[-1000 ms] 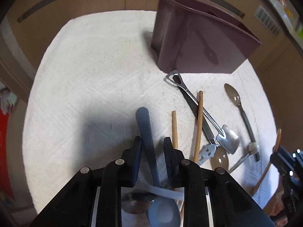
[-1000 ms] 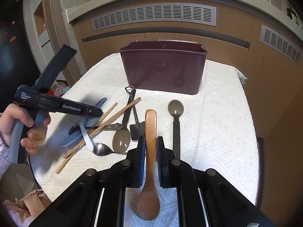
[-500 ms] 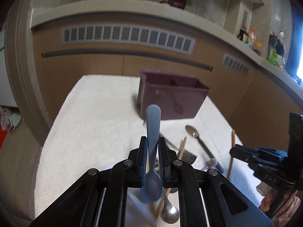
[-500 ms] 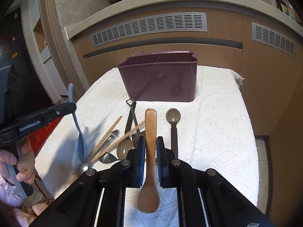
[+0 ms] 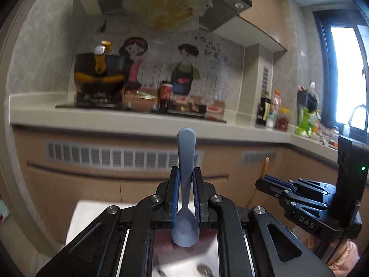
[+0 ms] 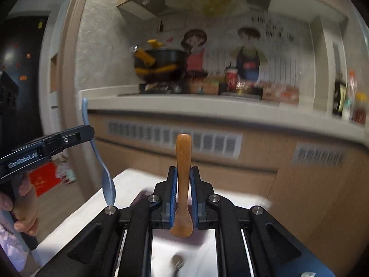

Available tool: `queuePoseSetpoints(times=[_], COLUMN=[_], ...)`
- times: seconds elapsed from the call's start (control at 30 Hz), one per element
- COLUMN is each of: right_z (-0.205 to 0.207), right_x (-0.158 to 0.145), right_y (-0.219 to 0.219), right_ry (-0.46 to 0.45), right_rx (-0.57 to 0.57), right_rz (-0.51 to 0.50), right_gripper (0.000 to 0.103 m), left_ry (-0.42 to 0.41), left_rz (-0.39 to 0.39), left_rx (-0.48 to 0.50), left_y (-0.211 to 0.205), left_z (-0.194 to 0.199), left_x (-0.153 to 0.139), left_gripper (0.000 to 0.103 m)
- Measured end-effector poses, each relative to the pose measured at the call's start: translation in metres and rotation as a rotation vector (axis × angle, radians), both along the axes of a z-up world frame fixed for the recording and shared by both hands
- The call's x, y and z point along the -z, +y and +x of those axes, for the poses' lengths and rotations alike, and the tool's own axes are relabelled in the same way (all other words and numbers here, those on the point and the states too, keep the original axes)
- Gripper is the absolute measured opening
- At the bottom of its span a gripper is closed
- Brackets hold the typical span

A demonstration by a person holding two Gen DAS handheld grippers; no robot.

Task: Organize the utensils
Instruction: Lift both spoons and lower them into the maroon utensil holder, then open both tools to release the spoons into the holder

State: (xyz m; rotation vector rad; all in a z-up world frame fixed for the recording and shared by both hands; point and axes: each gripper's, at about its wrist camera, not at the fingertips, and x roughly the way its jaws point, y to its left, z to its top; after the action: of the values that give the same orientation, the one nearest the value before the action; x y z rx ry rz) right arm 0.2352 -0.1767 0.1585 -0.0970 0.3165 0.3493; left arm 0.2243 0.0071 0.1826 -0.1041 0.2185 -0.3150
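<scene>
Black tool [image 5: 186,184], blue pads [image 5: 175,196], pink sleeve [image 6: 9,242]

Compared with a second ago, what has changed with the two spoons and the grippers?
The left gripper closed on the blue spoon, which had lain on the white cloth between open jaws, and lifted it. The right gripper raised the wooden spoon too. Both views have swung up from the table to the kitchen counter. Unchanged: the right gripper's grip on its spoon.

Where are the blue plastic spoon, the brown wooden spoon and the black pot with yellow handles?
Blue plastic spoon [image 5: 185,159]: left wrist view, on its handle above the pads.
Brown wooden spoon [image 6: 183,161]: right wrist view, on its handle.
Black pot with yellow handles [image 5: 101,71]: left wrist view, on its dark side.
</scene>
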Motion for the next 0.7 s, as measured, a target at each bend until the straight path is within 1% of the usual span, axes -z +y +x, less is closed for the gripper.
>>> queuePoseSetpoints(times=[0.07,0.13,0.2,0.37,0.47,0.53,0.57,0.6,0.63,0.7], right_z=[0.023,0.045,0.063,0.098,0.114,0.121,0.121,0.120,0.117,0.107], right_x=[0.003,0.015,0.028,0.079,0.107,0.123,0.129,0.133,0.136,0.137], right_y=[0.005,0.009,0.009,0.010,0.012,0.016,0.019,0.021,0.022,0.022], right_ry=[0.008,0.031,0.080,0.218,0.301,0.368,0.386,0.393,0.384,0.356], right_rx=[0.015,0.024,0.019,0.010,-0.012,-0.037,-0.043,-0.046,-0.035,-0.011], right_rz=[-0.013,-0.027,-0.025,-0.024,-0.019,-0.041,-0.050,-0.063,-0.087,-0.121], right_gripper=[0.010,0.010,0.010,0.010,0.010,0.012,0.013,0.015,0.016,0.017], left_ry=[0.021,0.063,0.102,0.241,0.329,0.384,0.407,0.429,0.440,0.435], left_rz=[-0.008,-0.008,0.001,0.010,0.013,0.009,0.009,0.012,0.014,0.017], left_rx=[0.005,0.009,0.002,0.008,0.019,0.029,0.031,0.032,0.031,0.023], left_y=[-0.002,-0.002,-0.004,-0.009,-0.011,-0.011,-0.011,-0.011,-0.010,-0.009], left_z=[0.027,0.054,0.078,0.118,0.133,0.140,0.143,0.144,0.141,0.130], left_x=[0.004,0.018,0.035,0.089,0.118,0.133,0.139,0.143,0.147,0.150], left_gripper=[0.012,0.012,0.012,0.012,0.012,0.014,0.017,0.020,0.025,0.025])
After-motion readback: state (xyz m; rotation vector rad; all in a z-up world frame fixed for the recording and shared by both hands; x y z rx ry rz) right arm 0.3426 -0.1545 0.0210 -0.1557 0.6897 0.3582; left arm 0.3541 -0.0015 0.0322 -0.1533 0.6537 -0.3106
